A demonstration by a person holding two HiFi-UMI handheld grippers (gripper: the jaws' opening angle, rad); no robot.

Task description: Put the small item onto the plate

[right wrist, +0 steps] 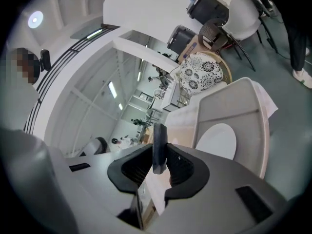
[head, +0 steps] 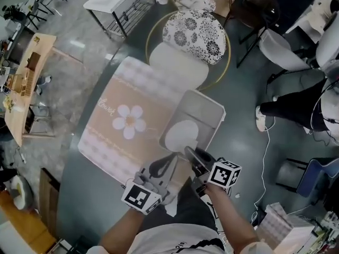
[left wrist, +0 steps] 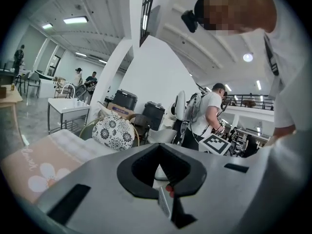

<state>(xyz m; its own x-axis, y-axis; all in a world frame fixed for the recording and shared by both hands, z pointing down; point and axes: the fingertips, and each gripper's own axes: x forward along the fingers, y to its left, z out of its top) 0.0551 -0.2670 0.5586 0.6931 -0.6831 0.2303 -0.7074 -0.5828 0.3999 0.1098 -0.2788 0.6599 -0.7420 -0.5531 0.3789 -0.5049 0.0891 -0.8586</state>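
Item, small, dark, flat: likely light, stiff; right gripper pinches its faces. Left gripper closed, empty. Plate near table's near edge.

Pink flower-print mat on glass tbl, grey tray at mat's right edge, b&w floral cushion beyond, wooden desk far left.

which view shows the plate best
Head view: the plate shows nearly whole from above, lying in the grey tray. The right gripper view shows it slanted, with its lower edge cut off. The left gripper view gives at most a pale sliver, too small to be sure.
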